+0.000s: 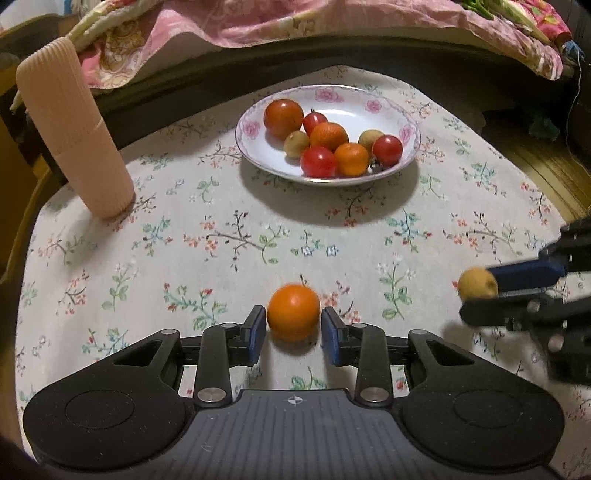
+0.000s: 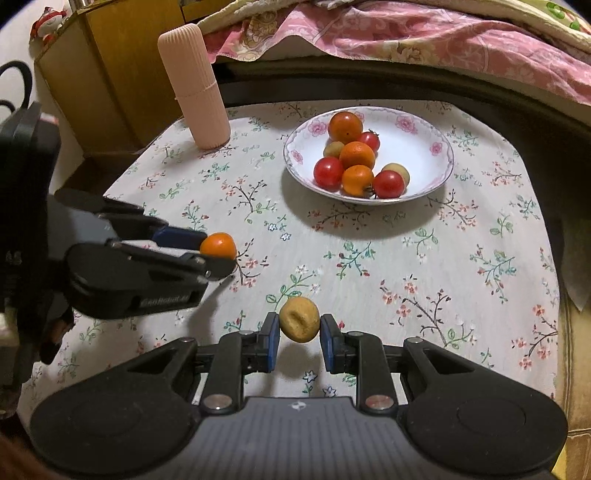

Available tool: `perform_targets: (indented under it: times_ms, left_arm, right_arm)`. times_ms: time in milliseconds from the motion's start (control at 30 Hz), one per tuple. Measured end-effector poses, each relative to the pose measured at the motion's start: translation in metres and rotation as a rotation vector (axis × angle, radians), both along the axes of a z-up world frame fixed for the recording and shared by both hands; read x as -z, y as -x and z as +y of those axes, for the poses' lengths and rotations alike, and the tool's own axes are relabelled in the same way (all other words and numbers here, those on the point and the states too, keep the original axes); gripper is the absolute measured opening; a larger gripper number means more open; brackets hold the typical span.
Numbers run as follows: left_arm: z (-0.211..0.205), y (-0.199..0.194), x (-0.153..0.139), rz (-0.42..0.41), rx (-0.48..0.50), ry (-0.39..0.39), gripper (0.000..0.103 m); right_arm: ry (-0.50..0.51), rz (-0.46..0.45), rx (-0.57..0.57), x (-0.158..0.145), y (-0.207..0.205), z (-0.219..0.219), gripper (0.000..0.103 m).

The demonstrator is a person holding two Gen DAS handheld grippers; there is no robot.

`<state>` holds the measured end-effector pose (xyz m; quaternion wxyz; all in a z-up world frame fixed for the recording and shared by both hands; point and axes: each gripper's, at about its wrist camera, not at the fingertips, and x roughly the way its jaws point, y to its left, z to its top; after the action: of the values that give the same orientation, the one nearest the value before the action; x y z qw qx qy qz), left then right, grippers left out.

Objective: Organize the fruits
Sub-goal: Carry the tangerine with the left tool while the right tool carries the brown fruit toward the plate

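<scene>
A small orange (image 1: pixel 293 312) sits between the blue pads of my left gripper (image 1: pixel 293 322), which is shut on it just above the floral tablecloth, its shadow underneath. The right wrist view shows the same orange (image 2: pixel 218 245) in the left gripper (image 2: pixel 219 254) at the left. My right gripper (image 2: pixel 299 326) is shut on a yellow-brown fruit (image 2: pixel 299 319), lifted off the cloth; in the left wrist view this fruit (image 1: pixel 477 283) and the right gripper (image 1: pixel 480 293) are at the right edge. A white floral plate (image 1: pixel 347 109) (image 2: pixel 417 147) farther back holds several oranges, red tomatoes and yellow-brown fruits.
A tall ribbed pink container (image 1: pixel 74 129) (image 2: pixel 195 85) stands at the table's back left. Beyond the table lies pink patterned bedding (image 1: pixel 258 22). A wooden cabinet (image 2: pixel 107 81) is at the left. Bare tablecloth (image 1: pixel 240 236) lies between the grippers and the plate.
</scene>
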<state>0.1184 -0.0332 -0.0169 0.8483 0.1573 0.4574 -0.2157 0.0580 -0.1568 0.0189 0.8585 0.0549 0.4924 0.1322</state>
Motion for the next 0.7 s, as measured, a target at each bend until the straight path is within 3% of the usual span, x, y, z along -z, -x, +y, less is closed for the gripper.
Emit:
perform_targets:
  times_ms: [200,367,533,700]
  left_arm:
    - [-0.004,-0.005,0.009,0.015,0.004,-0.007,0.043]
    - [-0.003,-0.010,0.009,0.023,-0.012,-0.006,0.050]
    - [-0.005,-0.005,0.008,0.028,-0.010,-0.024,0.041]
    - [-0.005,0.001,0.007,0.033,-0.019,-0.024,0.039]
  right_arm:
    - [-0.009,0.012,-0.002,0.005,-0.006,-0.001,0.027]
    - [-0.003,0.028,-0.007,0.009,-0.010,0.000,0.027]
    - [0.007,0.040,-0.006,0.011,-0.013,-0.001,0.027]
    - [0.015,0.041,-0.008,0.012,-0.015,-0.001,0.027]
